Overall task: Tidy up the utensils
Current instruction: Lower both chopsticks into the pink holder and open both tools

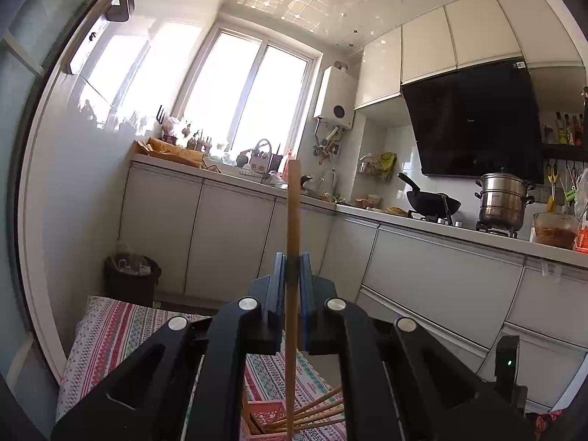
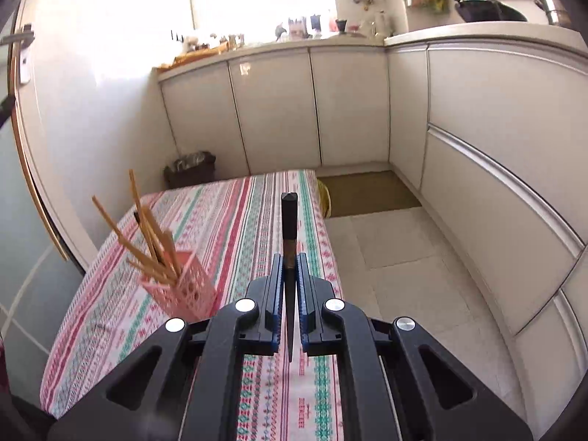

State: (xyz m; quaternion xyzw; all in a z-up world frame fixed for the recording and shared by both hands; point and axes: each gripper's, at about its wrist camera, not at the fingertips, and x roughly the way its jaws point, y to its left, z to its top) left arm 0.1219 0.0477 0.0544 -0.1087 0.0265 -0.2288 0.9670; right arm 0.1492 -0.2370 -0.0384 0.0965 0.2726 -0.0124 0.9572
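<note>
My left gripper is shut on a light wooden chopstick that stands upright, its lower end down by the pink basket. Several wooden chopsticks lean out of that basket. My right gripper is shut on a dark chopstick with a brown band, held above the striped tablecloth. In the right wrist view the pink lattice basket stands on the table to the left of my gripper, with several wooden chopsticks leaning in it.
The table's right edge drops to a tiled floor. White cabinets run along the back and right. A dark bin stands in the far corner. A wok and steel pot sit on the stove.
</note>
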